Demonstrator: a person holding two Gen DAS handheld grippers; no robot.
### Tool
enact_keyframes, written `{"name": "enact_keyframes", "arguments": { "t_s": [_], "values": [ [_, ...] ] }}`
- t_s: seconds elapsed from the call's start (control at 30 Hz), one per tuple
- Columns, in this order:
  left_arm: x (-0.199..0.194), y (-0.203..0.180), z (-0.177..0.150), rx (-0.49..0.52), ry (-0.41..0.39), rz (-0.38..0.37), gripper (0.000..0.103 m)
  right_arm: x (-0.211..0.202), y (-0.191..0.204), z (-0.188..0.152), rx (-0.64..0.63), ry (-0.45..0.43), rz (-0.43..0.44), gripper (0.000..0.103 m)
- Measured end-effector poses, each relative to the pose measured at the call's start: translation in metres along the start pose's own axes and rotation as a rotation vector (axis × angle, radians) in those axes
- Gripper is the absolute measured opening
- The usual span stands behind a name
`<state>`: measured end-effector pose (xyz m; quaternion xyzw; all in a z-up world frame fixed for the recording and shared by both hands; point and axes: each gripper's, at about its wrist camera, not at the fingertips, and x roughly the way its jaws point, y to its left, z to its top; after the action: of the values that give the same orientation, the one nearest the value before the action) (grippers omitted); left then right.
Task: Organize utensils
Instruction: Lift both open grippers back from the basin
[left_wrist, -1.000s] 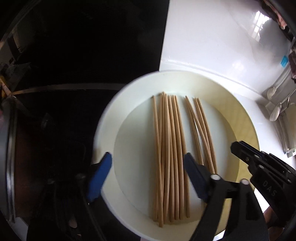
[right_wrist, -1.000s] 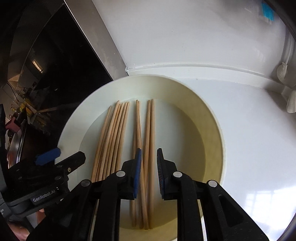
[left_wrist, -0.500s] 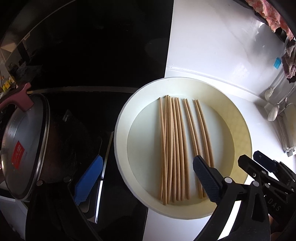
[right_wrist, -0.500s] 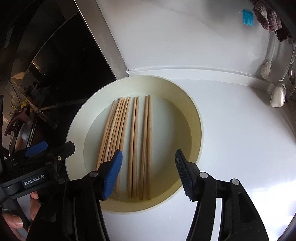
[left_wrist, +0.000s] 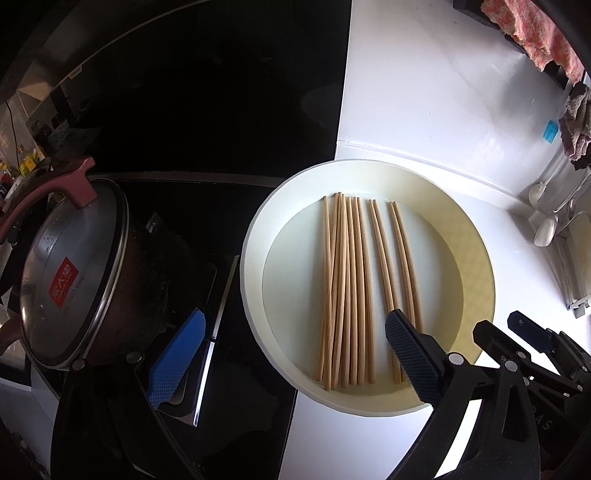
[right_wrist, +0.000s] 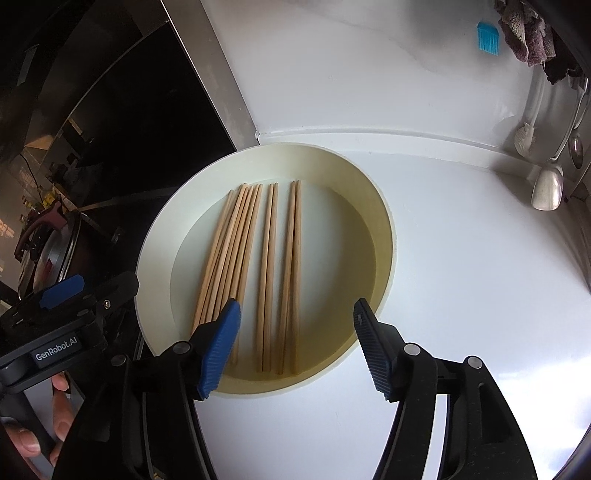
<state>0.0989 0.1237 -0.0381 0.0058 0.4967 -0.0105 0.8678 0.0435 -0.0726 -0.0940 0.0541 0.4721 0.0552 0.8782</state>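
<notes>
The wooden chopsticks (right_wrist: 255, 258) were laid flat in the cream plate (right_wrist: 384, 236), which stood on the white bench (right_wrist: 461, 288) just beside the dark hob (left_wrist: 184, 129). They had been sorted so that pairs could be told apart: a loose bundle (left_wrist: 341, 288) was kept to one side, and two pairs (right_wrist: 280, 273) were set parallel with clear gaps between them, judged to be the matching step of the tidying. The right gripper (right_wrist: 295, 343) was held above the plate's near rim; its jaws had just been opening and stood apart, with nothing clamped between them. The left gripper (left_wrist: 295, 354) was held wide apart as well, empty, straddling the plate's rim so that the layout was left undisturbed.
</notes>
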Motion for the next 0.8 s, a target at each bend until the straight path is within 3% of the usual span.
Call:
{"name": "enact_keyframes", "arguments": {
  "t_s": [0.8],
  "values": [
    [-0.021,-0.01,0.002,-0.01,-0.034,-0.002,0.097,-0.02,-0.006,0.0,-0.028,-0.018,-0.005,0.064]
  ]
}}
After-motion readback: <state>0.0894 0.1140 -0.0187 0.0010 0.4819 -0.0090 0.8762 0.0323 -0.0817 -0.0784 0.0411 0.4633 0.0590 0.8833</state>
